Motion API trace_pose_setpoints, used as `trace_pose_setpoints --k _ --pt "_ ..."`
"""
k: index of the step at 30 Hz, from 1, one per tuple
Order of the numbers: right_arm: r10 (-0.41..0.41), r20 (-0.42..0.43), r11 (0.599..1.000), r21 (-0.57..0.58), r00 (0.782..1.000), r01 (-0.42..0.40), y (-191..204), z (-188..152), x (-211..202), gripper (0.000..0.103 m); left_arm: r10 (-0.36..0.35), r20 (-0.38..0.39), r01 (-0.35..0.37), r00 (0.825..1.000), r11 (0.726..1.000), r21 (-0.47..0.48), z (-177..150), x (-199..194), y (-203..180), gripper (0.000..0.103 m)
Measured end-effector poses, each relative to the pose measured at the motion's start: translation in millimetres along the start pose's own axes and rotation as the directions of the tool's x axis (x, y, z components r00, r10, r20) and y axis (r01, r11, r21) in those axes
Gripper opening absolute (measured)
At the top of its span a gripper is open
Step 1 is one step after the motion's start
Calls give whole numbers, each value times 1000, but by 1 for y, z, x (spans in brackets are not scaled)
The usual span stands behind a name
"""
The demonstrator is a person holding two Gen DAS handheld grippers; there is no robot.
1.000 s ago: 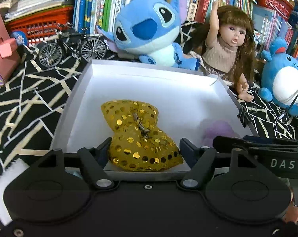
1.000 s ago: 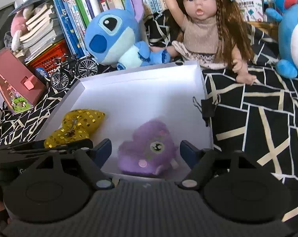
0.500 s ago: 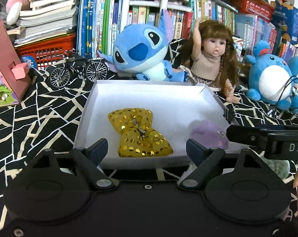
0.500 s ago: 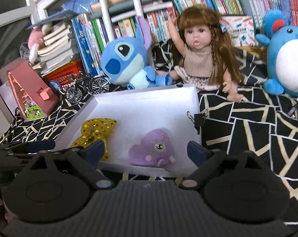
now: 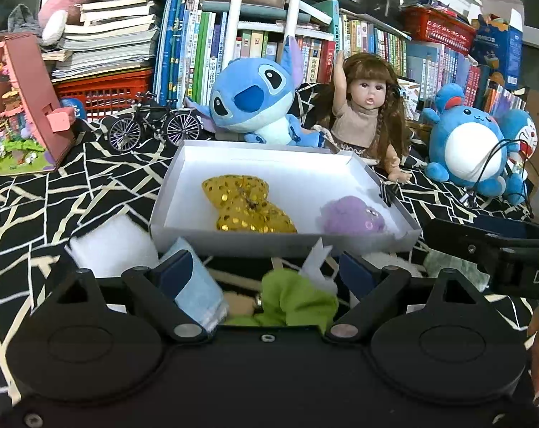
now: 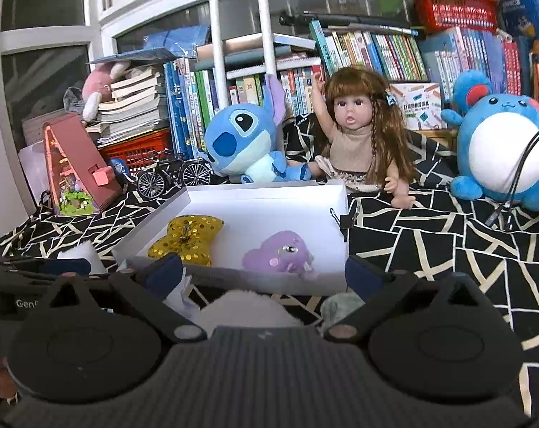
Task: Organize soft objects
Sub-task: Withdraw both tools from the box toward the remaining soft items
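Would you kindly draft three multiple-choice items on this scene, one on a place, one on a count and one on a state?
1. Where does the gold sequinned bow lie?
A. Inside the white box, beside the purple plush
B. On the patterned cloth outside the box
C. On the doll's lap

2. How many soft items are inside the white box?
A. One
B. Two
C. Four

3. What is the state of the left claw?
A. Shut on the bow
B. Shut on the purple plush
C. Open, in front of the box, with a green cloth lying between its fingers

Answers:
1 A, both views show the bow on the box floor next to the plush.
2 B, only the bow and the plush are inside.
3 C, the fingers stand wide apart and do not pinch the cloth.
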State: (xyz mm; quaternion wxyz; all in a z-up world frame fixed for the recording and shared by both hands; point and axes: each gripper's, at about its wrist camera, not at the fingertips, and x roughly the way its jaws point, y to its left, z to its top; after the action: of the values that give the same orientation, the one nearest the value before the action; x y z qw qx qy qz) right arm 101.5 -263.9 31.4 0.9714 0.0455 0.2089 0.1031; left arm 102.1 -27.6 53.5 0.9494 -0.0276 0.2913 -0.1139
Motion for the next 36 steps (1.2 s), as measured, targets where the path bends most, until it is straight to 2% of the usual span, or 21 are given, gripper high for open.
trace_pose_setpoints --k 8,19,36 --pt "-23 28 999 -36 999 24 9 -24 -21 102 27 13 -27 1000 999 25 -28 -18 -3 89" --pt "-66 127 991 -104 990 79 23 -54 -51 103 57 51 -59 997 997 45 -63 -46 -2 89" --pt "-94 93 989 -107 991 104 27 -77 -51 103 37 21 -38 999 998 54 -83 -47 -3 89"
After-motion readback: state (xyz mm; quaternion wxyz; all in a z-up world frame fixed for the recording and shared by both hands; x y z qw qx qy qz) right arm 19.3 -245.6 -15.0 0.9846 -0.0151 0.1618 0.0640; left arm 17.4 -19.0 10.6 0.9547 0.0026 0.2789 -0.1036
